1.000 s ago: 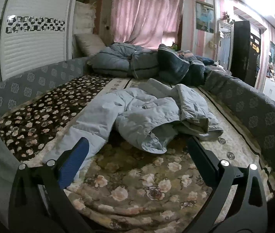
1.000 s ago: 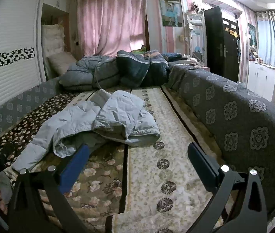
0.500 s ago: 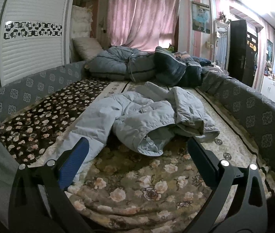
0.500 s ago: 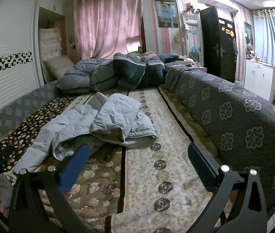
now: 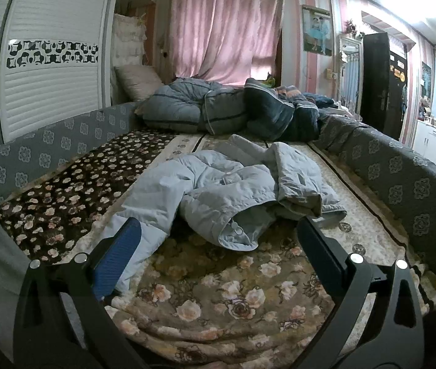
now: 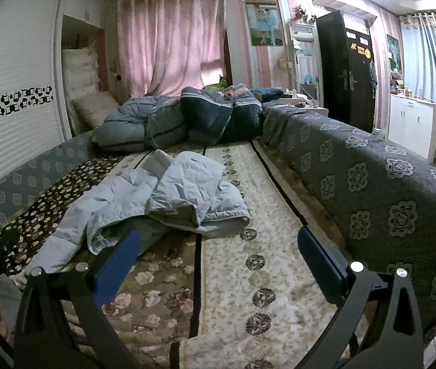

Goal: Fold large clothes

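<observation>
Since the pale blue puffer jacket (image 5: 227,196) sits crumpled mid-frame on the floral bed blanket (image 5: 218,292) with both the left gripper (image 5: 215,255) and right gripper (image 6: 218,261) wide open and empty, grabbing one slippery layer would probably just drag the heap.

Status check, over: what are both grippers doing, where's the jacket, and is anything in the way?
Left gripper open, empty. Right gripper open, empty. Light blue jacket crumpled on the floral blanket, untouched. Nothing between fingers and jacket.
</observation>
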### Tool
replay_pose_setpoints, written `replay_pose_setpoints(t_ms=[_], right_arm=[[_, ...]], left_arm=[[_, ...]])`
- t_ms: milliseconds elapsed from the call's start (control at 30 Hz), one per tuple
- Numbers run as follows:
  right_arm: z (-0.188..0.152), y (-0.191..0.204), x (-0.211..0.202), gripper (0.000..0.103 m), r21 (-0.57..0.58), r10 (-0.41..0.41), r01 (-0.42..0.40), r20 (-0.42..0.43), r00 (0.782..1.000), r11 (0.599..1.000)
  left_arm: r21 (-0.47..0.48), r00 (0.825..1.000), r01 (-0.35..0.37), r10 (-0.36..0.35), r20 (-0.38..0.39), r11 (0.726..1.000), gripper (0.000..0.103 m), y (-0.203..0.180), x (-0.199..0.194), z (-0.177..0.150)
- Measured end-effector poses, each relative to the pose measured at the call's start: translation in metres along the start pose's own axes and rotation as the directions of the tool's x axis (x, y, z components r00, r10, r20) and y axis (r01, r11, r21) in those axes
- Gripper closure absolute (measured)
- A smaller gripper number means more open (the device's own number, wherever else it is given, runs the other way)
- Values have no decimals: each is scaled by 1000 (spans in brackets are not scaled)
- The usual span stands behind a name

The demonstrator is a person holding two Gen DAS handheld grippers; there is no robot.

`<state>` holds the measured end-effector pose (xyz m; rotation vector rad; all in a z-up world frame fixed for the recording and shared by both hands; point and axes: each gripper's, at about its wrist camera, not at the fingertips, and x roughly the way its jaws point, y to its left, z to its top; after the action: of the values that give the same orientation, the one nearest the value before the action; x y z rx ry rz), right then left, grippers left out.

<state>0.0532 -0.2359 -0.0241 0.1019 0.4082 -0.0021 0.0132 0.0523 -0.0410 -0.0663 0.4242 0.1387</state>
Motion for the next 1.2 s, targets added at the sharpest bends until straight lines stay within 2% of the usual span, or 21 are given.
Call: replay_pose_setpoints(t_ms=[300, 400, 633, 767, 867, 967, 1067, 1200], right_arm=[[-12, -8, 13, 2, 17, 1, 0, -31, 1000, 1000], [-17, -8, 25, 2, 4, -8, 8, -45, 999, 1000], [-17, -17, 79, 2, -34, -25, 23, -62, 998, 999], [-7, -23, 135, 2, -61, -21, 17, -68, 997, 998], [-4, -27, 191, 2, -65, -5, -3, -120, 993, 998], [-4, -33, 248, 2, -79, -28, 17, -145, 989, 997], [-7, -43, 310, 2, -73, -54, 39, -224, 973, 997], [-15, -47, 377, 2, -89, -50, 24, -301, 952, 996]], left_arm=[[9, 999, -26, 26, -36, 1000, 3, -5, 6, -4], [-5, 998, -8, 8, -56, 1000, 3, -5, 16, -9], [25, 995, -43, 45, -84, 999, 3, -17, 69, -14], [14, 993, -79, 80, -86, 997, 3, -21, 113, -5], [0, 986, -74, 73, -152, 997, 3, -22, 160, -5], [-10, 974, -110, 105, -201, 994, 3, -21, 204, -13], [-25, 953, -151, 139, -270, 988, 3, -17, 245, -23], [-62, 939, -166, 138, -315, 984, 3, -11, 285, -31]])
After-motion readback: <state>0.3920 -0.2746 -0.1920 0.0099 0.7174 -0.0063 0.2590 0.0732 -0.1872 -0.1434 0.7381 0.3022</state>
